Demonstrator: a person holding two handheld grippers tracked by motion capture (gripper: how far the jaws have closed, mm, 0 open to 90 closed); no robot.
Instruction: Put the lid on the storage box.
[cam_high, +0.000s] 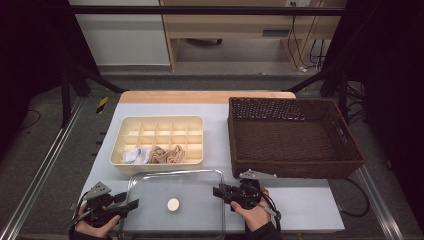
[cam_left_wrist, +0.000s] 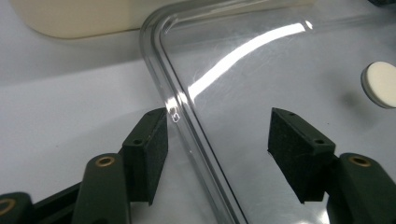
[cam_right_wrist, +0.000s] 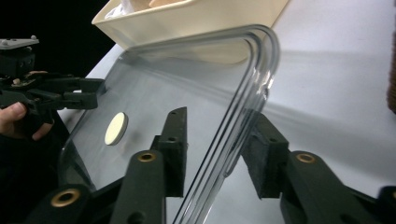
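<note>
Your left hand-held gripper (cam_high: 131, 204) sits at the near left edge of the clear lid (cam_high: 195, 176), its jaws apart and straddling the rim without pressing it, so bring both pads squarely onto the raised rim before you lift. Your right hand-held gripper (cam_high: 218, 191) straddles the right rim (cam_right_wrist: 254, 79) the same way, jaws partly apart, one pad looking close to the plastic; whether it bites yet you cannot tell, so close it firmly. The lid lies flat on the surface (cam_high: 300, 200), with a small white knob (cam_high: 173, 204) at its middle. Lift both sides evenly, because slick plastic may slip. Just beyond stands the cream divided tray (cam_high: 116, 156) holding rolled socks (cam_high: 167, 154), close enough to bump. Farther right, the brown wicker basket (cam_high: 350, 167) borders your right hand.
</note>
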